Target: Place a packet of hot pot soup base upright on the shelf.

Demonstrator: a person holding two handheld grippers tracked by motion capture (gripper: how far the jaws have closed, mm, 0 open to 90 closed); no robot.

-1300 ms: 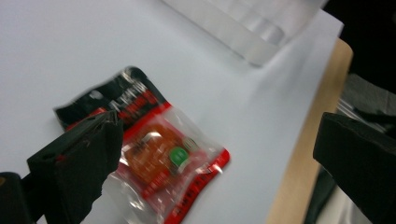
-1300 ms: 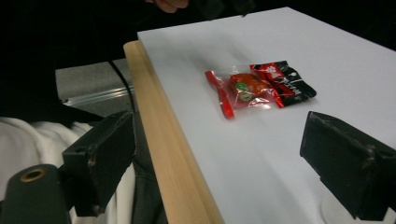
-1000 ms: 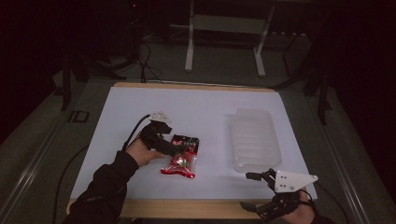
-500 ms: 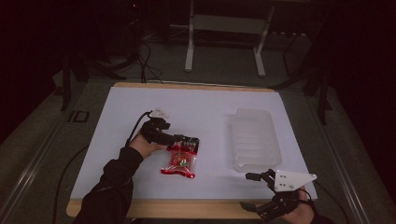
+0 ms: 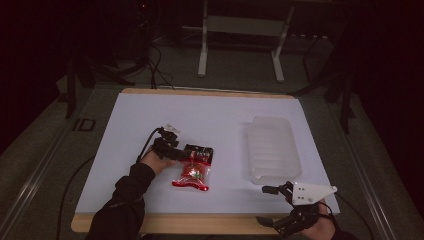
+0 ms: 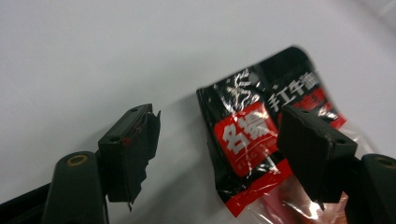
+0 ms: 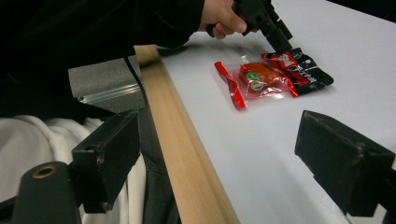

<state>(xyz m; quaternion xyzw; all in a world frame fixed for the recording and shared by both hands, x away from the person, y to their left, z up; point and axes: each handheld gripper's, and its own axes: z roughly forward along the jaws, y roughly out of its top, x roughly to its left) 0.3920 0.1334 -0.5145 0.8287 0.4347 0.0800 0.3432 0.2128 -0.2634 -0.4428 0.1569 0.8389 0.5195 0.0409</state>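
A snack packet (image 5: 194, 169) with a black and red printed end and a clear end showing an orange-red piece lies on the white table, left of centre near the front. My left gripper (image 5: 186, 150) is at the packet's black end, low over the table. In the left gripper view the gripper (image 6: 224, 154) is open. The packet (image 6: 247, 135) lies between the jaws, close against the right one. My right gripper (image 5: 267, 205) hovers open at the table's front right edge. In the right gripper view the gripper (image 7: 224, 163) holds nothing, and the packet (image 7: 271, 77) lies farther off.
A clear plastic tray (image 5: 272, 147) stands upside down or empty at the right of the white table (image 5: 225, 115). The wooden front edge (image 7: 182, 154) runs below my right gripper. Table legs and cables stand on the dark floor beyond.
My left hand and gripper have shifted slightly away from the front edge, toward the packet's black end. The right gripper has stayed where it was.
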